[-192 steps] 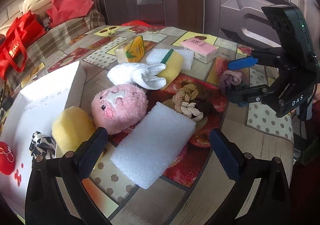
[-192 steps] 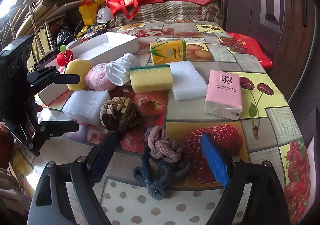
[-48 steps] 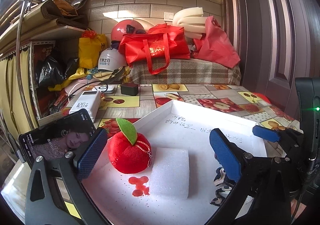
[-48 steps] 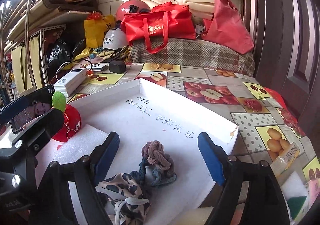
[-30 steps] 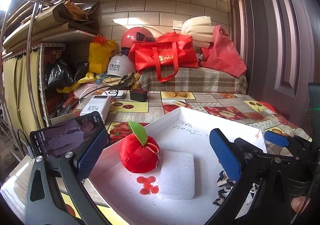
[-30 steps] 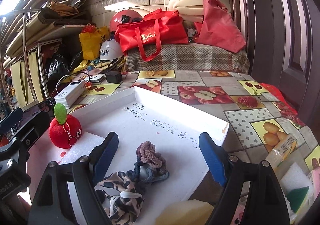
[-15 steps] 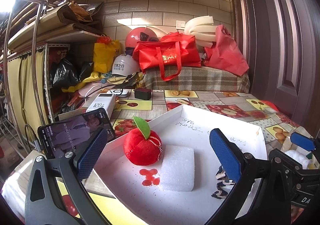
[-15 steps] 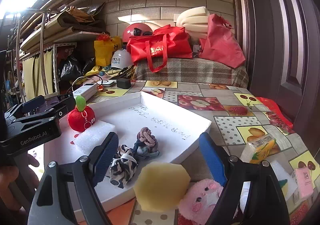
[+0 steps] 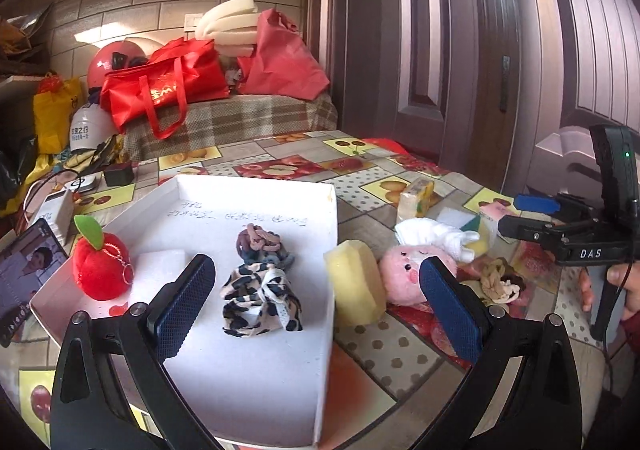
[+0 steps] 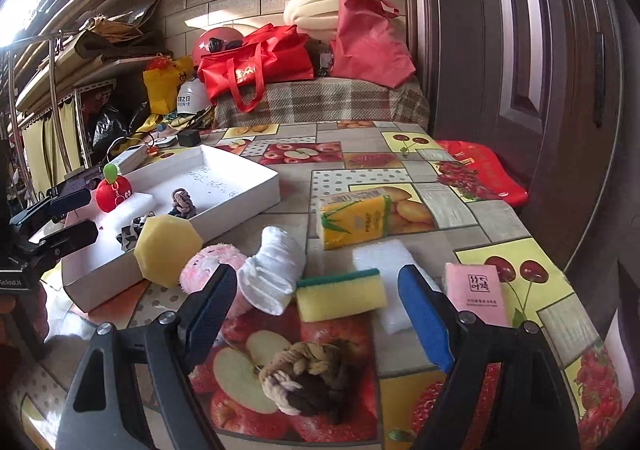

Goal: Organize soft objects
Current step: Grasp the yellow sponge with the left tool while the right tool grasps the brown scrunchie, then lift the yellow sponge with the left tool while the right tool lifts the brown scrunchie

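A white tray (image 9: 256,390) holds a red apple plush (image 9: 100,268), a white foam block (image 9: 158,270), a leopard scrunchie (image 9: 260,300) and a mauve-and-blue knotted rope (image 9: 262,246). My left gripper (image 9: 316,270) hovers open and empty over the tray's right rim. Beside the tray lie a yellow hexagonal sponge (image 10: 168,250), a pink plush (image 10: 208,266) and a white rolled sock (image 10: 272,274). My right gripper (image 10: 318,274) is open and empty above a brown knotted rope (image 10: 308,378), with a yellow-green sponge (image 10: 340,296) between its fingers farther off.
A yellow tissue pack (image 10: 354,221), white foam (image 10: 384,262) and a pink tissue pack (image 10: 476,292) lie on the fruit-print table. A phone (image 9: 20,282) and power bank (image 9: 56,209) sit left of the tray. Red bags (image 10: 256,65) are stacked behind; a dark door (image 9: 480,49) stands right.
Both grippers have pulled back from the tray. The left view has swung right, bringing the loose items into sight. The right gripper now stands over the brown rope, still open.
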A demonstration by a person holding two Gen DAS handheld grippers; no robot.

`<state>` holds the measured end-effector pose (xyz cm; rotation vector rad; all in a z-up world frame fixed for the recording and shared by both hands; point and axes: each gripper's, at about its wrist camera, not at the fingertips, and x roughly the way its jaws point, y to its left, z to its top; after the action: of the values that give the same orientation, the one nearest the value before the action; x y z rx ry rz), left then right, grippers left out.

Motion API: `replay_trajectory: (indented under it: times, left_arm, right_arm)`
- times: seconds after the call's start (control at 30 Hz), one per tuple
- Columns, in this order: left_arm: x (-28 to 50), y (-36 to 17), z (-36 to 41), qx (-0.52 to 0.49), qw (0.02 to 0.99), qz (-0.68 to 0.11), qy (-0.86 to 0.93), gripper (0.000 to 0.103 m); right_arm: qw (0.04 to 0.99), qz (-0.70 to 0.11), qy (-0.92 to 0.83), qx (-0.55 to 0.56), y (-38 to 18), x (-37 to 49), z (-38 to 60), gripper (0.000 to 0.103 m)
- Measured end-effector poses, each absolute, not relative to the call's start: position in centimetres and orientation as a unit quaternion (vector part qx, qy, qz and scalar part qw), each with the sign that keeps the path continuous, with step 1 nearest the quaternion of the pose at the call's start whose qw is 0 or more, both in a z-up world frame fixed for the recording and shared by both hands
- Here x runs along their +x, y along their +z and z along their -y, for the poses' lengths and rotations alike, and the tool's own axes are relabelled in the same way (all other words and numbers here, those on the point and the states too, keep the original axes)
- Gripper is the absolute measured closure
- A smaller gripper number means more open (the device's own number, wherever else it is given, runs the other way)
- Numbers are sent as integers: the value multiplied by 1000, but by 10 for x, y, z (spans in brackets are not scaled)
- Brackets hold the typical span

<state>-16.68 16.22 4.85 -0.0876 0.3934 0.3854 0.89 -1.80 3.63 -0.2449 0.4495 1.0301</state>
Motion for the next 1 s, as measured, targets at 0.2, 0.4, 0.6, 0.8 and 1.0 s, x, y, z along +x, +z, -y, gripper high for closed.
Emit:
replay_trajectory:
  times: [0.2,0.4,0.6,0.8,1.0]
  left_arm:
    - [-139,46,-146,-27,951,-237,194,0]
    - [-116,37,-155,-59,934,-282,210,14]
    - [-94,29,-160,-69,919,-309,235,15]
    - [-95,29,-157,-59,924,-303,227,76]
    - [-119,46,-139,-26,943,-226,241,77]
  right_arm:
    - [788,-289,519,-164,11,15,29,20]
    - [754,-312,536,-216,-2,8,11,21]
    - [729,-330,543,-255,-13,7,-10,23]
    - [722,-323,565,-236,-9,5,2,61]
    - [740,-299,569,-198,1,4,17,63]
